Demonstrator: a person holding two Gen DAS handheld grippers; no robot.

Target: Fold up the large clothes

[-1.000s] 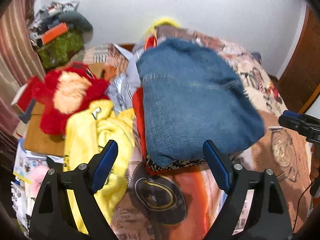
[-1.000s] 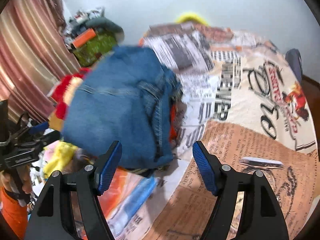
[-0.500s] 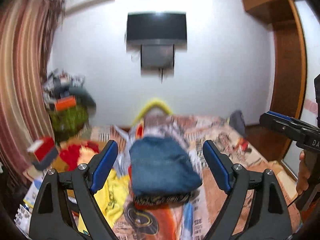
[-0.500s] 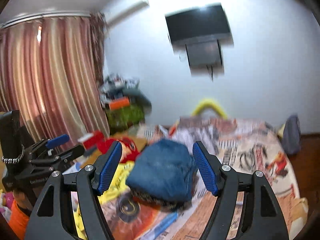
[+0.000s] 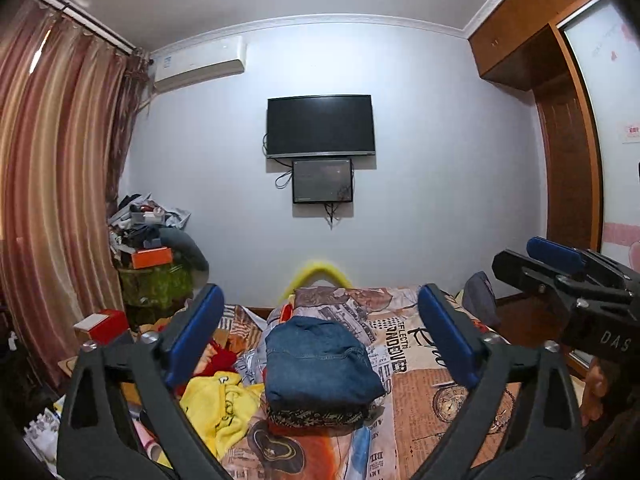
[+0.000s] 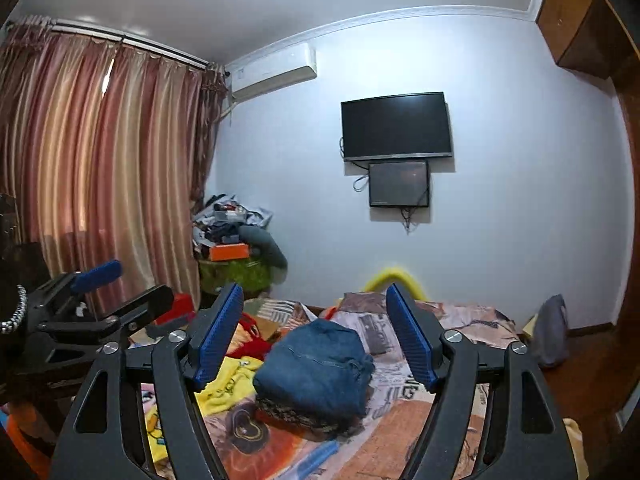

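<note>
Jeans (image 5: 320,364), folded, sit atop a stack on the bed (image 5: 440,396); left gripper (image 5: 320,344) and right gripper (image 6: 316,336) both hover above, spread wide, holding nothing.

Both wrist cameras look level down the bed (image 5: 440,392) toward the far wall, set well back from the folded denim stack (image 5: 320,364). The left wrist view faces the wall-mounted television (image 5: 320,126) almost square-on, with the right gripper (image 5: 560,276) at its right edge; the right wrist view stands further right and angles leftward, taking in the curtains (image 6: 100,184) and the left gripper (image 6: 100,300) at its left edge. The two share the television, air conditioner (image 6: 274,74), corner clutter pile (image 6: 232,236), denim stack and yellow garment (image 5: 220,404).
</note>
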